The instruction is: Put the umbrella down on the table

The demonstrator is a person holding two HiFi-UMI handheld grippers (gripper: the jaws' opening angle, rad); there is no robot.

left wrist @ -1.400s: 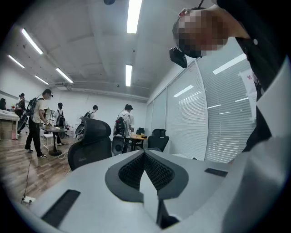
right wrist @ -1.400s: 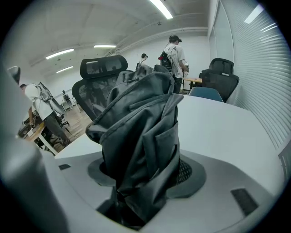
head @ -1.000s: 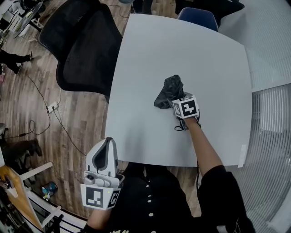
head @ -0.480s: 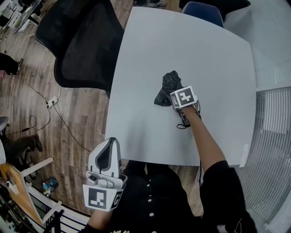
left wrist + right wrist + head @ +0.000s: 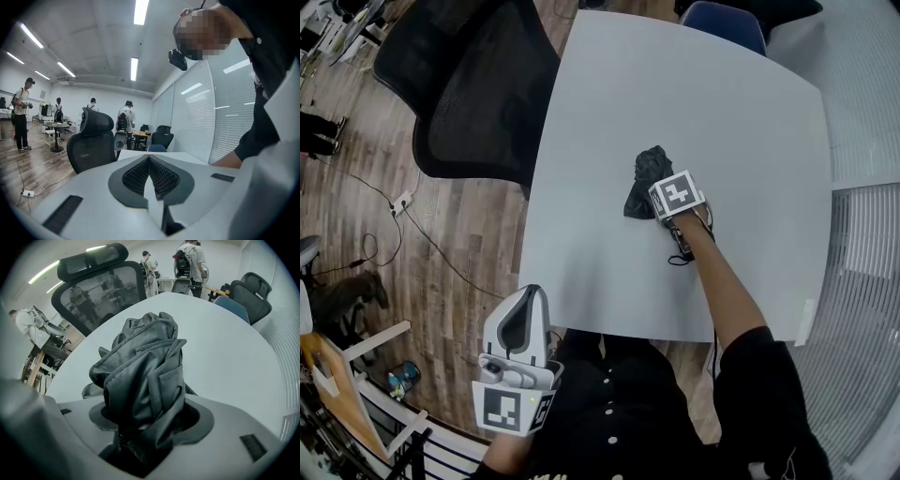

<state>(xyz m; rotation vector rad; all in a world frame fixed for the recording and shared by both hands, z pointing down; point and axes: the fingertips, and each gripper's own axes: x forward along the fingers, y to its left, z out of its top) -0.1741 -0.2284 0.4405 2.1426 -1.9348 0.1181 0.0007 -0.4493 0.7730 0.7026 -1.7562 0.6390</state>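
We find the right gripper (image 5: 150,417) has brought the umbrella (image 5: 140,371) down onto the table (image 5: 609,112). Its jaws, just easing apart, still hug the fabric, so release nears; the left gripper (image 5: 149,164) sits closed, empty.

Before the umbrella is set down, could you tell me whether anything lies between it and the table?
Nothing visible does. The folded umbrella is right at the white table, seemingly already touching it, and the tabletop around it is bare. The black chair stands beyond the table's edge.

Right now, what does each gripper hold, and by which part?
The right gripper clamps the folded black umbrella by its bunched canopy, near the handle end. The left gripper, shut, holds nothing.
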